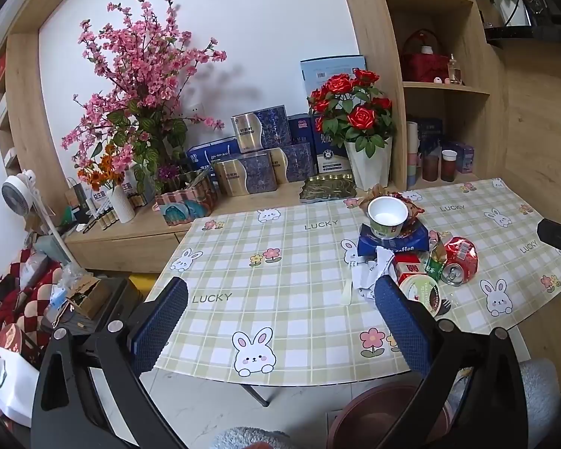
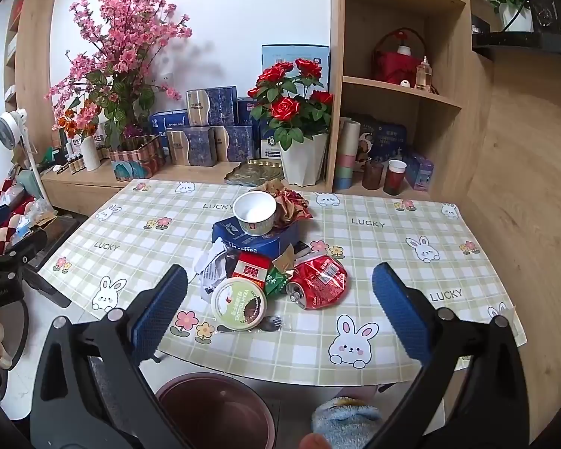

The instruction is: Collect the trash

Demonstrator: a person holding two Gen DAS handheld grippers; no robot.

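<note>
Fingers of the left gripper (image 1: 280, 321) gape wide, empty; the right gripper (image 2: 280, 310) likewise, above the table (image 2: 392, 355).

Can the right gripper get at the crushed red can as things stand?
Probably yes. The right gripper is open and empty, and the can lies on the near, right side of the trash pile, its right side and top bare. Only the round lid and a green wrapper sit close on its left.

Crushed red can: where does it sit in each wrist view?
Left wrist: crushed red can right of centre, at the right edge of the trash pile.
Right wrist: the can near centre, between the blue fingers.
Shared landmark: white round paper bowl on the blue coffee box.
</note>
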